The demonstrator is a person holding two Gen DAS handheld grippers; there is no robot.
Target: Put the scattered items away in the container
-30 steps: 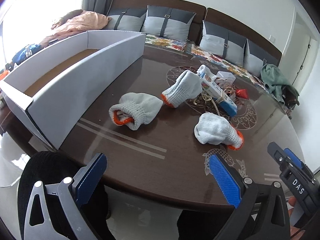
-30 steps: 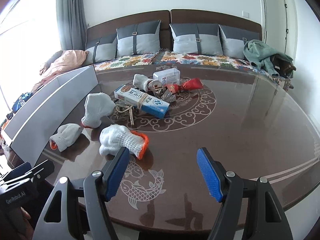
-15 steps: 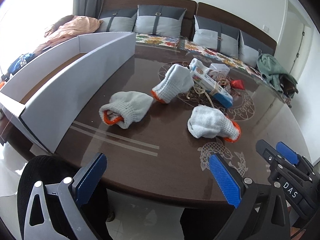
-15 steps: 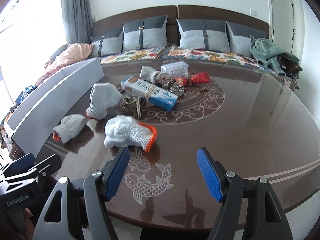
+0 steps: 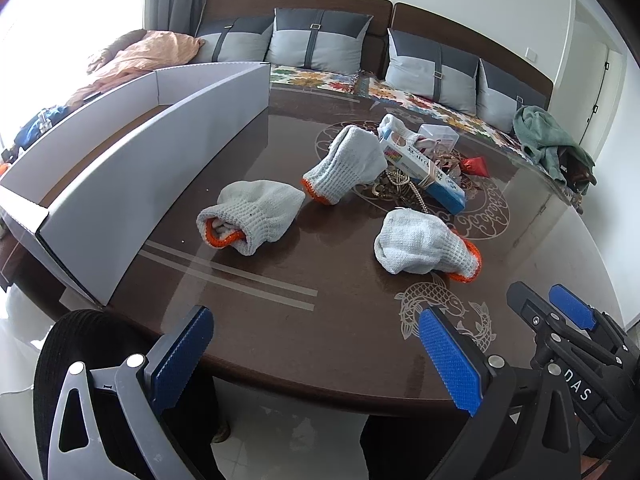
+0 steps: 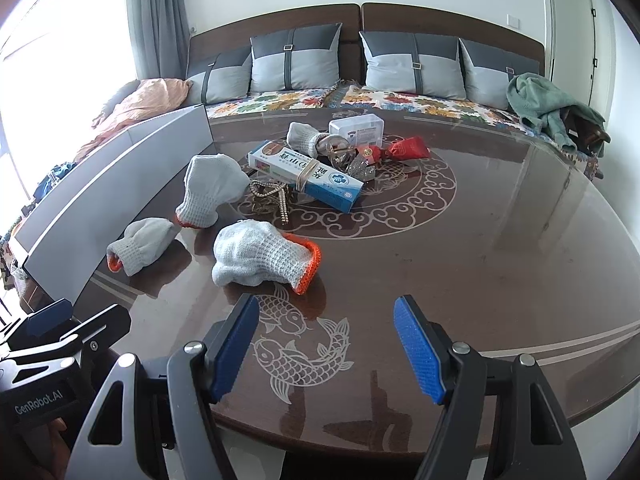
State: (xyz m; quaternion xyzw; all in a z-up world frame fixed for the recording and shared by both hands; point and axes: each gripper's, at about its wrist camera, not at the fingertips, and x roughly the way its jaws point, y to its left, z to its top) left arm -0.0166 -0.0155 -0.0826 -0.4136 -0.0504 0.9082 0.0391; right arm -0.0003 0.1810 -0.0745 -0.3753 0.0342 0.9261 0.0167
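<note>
Three white knit gloves with orange cuffs lie on the dark table: one nearest the box [image 5: 252, 216] [image 6: 142, 244], one propped up [image 5: 348, 166] [image 6: 212, 188], one in front [image 5: 424, 246] [image 6: 264, 254]. Behind them sits a pile with a blue-white carton [image 6: 306, 176] [image 5: 424, 170], a gold chain [image 6: 272, 200], a red pouch [image 6: 404, 148], a clear plastic case [image 6: 356, 128] and a fourth glove [image 6: 302, 138]. The white cardboard box [image 5: 132, 184] [image 6: 120, 188] stands open at the left. My left gripper [image 5: 316, 352] and right gripper [image 6: 326, 344] hover open over the table's near edge, holding nothing.
A sofa with grey cushions [image 6: 412, 64] runs behind the table, with a peach blanket [image 5: 140, 60] at its left and a green cloth [image 6: 548, 104] at its right. The table's right half [image 6: 520, 240] is bare glossy wood. A person's dark-clothed legs [image 5: 80, 344] show below the edge.
Both grippers have drifted forward and slightly right toward the gloves, so the gloves and the pile appear closer. Nothing on the table has moved; both grippers stay open.
</note>
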